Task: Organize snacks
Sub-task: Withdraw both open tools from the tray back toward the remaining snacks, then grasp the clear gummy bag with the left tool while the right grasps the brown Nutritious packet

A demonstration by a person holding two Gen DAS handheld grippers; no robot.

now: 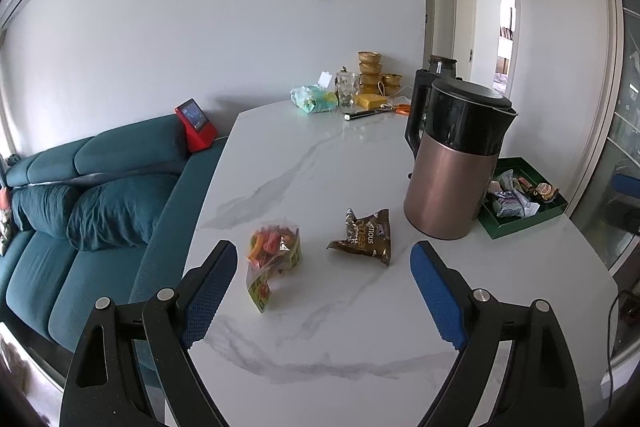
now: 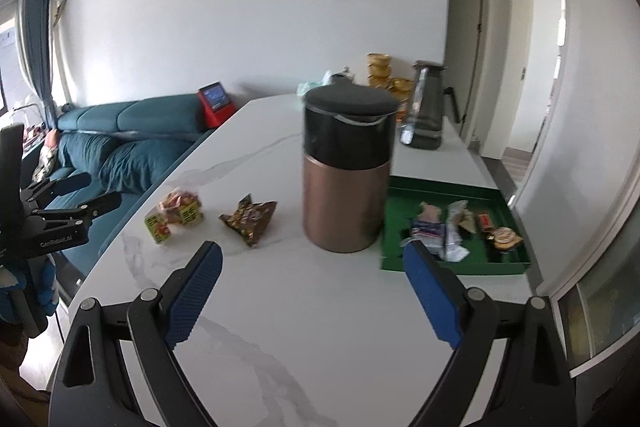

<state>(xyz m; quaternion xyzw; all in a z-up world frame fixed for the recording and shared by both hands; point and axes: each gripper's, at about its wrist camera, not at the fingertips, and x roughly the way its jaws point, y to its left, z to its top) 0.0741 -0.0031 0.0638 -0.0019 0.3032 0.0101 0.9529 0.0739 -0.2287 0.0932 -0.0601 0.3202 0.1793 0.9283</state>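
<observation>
Two loose snacks lie on the white marble table (image 1: 340, 315): a clear bag of colourful gummies (image 1: 272, 259) (image 2: 176, 217) and a brown crumpled snack packet (image 1: 366, 237) (image 2: 250, 217). A green tray (image 1: 532, 219) (image 2: 400, 203) holding several wrapped snacks sits to the right, behind a copper and black kettle (image 1: 452, 171) (image 2: 346, 171). My left gripper (image 1: 324, 255) stands open just short of the two packets, nothing between its blue pads. My right gripper (image 2: 312, 251) is open too, facing the kettle with the tray at its right finger. The left gripper (image 2: 72, 203) shows at the left edge of the right wrist view.
A teal sofa (image 1: 88, 211) runs along the table's left edge, with a red gadget (image 1: 196, 125) on its arm. At the far end stand gold bowls (image 1: 370, 71), a wipes pack (image 1: 314, 99), a glass jar (image 1: 346, 89) and a second dark jug (image 2: 426, 107).
</observation>
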